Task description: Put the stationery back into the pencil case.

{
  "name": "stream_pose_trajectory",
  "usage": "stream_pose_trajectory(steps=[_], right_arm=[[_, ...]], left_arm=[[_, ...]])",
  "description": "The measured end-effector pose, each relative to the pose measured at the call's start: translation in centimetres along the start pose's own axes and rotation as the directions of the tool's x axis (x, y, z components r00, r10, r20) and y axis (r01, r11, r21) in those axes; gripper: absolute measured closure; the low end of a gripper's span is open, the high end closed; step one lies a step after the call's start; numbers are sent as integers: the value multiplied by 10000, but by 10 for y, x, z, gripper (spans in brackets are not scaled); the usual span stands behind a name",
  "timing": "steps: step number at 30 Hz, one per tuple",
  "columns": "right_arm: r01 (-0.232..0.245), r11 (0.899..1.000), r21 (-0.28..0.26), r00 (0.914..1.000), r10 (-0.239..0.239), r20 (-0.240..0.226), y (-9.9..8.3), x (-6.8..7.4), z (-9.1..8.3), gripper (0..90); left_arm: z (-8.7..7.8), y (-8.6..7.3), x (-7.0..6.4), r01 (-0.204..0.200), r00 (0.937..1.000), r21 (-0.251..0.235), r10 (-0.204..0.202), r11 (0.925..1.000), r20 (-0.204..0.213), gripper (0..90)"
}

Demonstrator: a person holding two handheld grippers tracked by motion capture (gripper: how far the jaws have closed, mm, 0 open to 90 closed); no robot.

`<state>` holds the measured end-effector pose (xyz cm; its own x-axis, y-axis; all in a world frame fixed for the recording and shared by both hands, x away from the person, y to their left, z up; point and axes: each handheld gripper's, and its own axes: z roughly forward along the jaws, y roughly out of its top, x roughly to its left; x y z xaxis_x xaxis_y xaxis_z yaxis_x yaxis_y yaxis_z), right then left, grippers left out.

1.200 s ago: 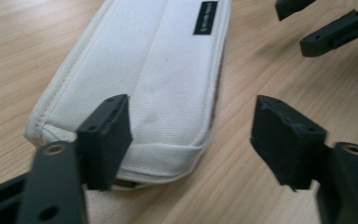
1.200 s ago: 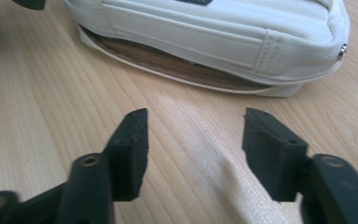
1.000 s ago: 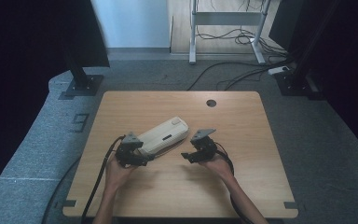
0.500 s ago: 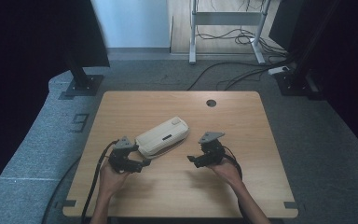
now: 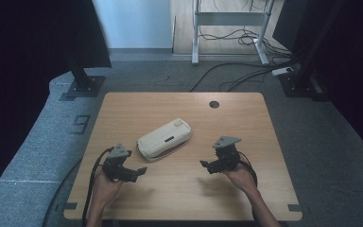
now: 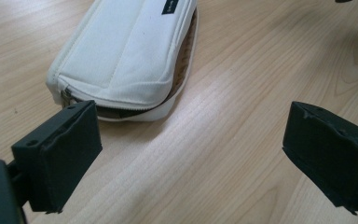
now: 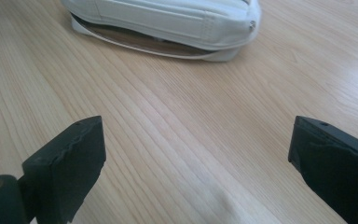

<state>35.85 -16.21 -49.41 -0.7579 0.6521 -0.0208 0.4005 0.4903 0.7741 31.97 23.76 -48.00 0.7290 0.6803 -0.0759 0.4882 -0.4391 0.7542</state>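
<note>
Pouch [image 5: 164, 138] lies untouched between both wide-open, empty hand-held grippers [image 5: 142, 170] [image 5: 203, 164].

High view overhead; 2 gripper views (low, close) share pouch [image 5: 164, 138].

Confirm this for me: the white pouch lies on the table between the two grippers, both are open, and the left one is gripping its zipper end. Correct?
Not quite. The left gripper is not gripping the white pouch: the left gripper view shows its jaws spread with bare table between them, short of the zipper end. The right gripper is open too.
</note>
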Motion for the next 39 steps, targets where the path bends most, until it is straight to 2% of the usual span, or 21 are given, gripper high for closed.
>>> stream_pose_trajectory(steps=[10,19,27,31,36,39], right_arm=[[-193,9998,-47,9987,195,466,-19,-7,-24,35],[-480,9988,-65,9948,484,900,-41,-16,-43,35],[-971,9952,122,9880,949,1219,-68,-23,-45,36],[-1161,9925,375,9846,1100,1358,-82,-26,-43,38],[-1348,9882,724,9813,1230,1478,-98,-29,-39,37],[-1363,9861,949,9801,1202,1582,-104,-30,-36,31]], left_arm=[[-11,-14,4,170,9997,-340,-176,9993,-178,36],[-7,-29,8,282,9993,-212,-287,9994,-251,32],[4,-45,13,364,9981,63,-361,9993,-497,0],[14,-54,15,515,9979,347,-501,9981,-422,0],[29,-60,16,487,9977,785,-448,9957,-504,0],[31,-59,14,344,9970,973,-273,9947,-728,0]])
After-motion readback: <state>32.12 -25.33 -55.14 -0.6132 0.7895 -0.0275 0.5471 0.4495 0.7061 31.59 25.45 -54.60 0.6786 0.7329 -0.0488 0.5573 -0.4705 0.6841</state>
